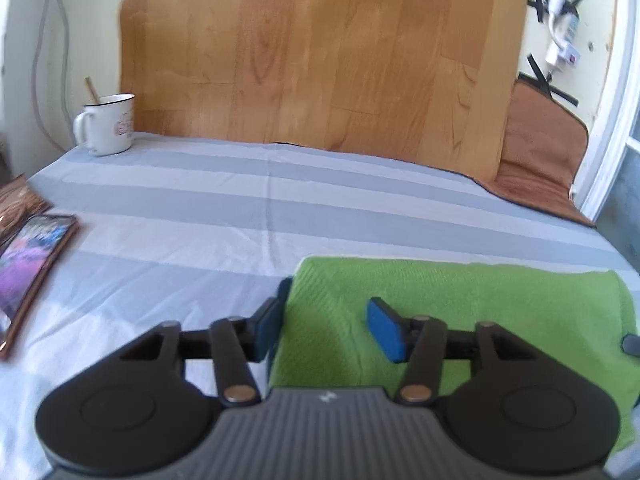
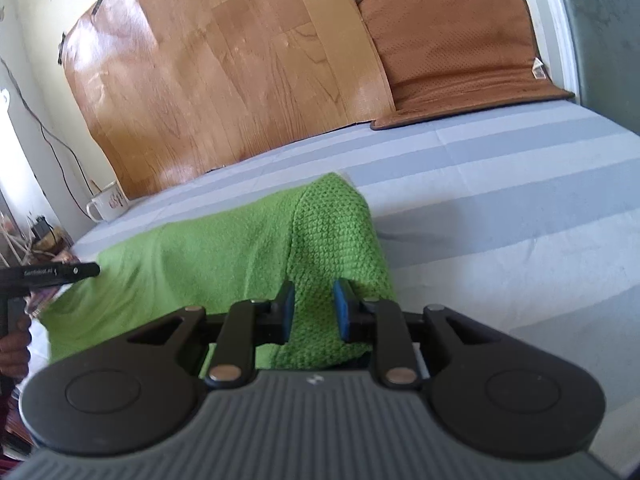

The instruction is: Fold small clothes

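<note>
A blue-and-white striped sheet (image 1: 200,216) covers the table. On it lies a green knitted cloth (image 1: 460,300). The left hand-held gripper (image 1: 328,320) straddles the cloth's left edge, jaws apart; the right hand-held gripper (image 2: 314,312) pinches its right end.

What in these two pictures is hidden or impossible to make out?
- Green cloth, left wrist view: its near edge is hidden behind the left tool.
- Same cloth, right wrist view: the right tool covers the near edge, so a grip cannot be judged.
- Mug, both views: lettering too small and blurred.
- Phone, left wrist view: cut off by the left edge.
</note>
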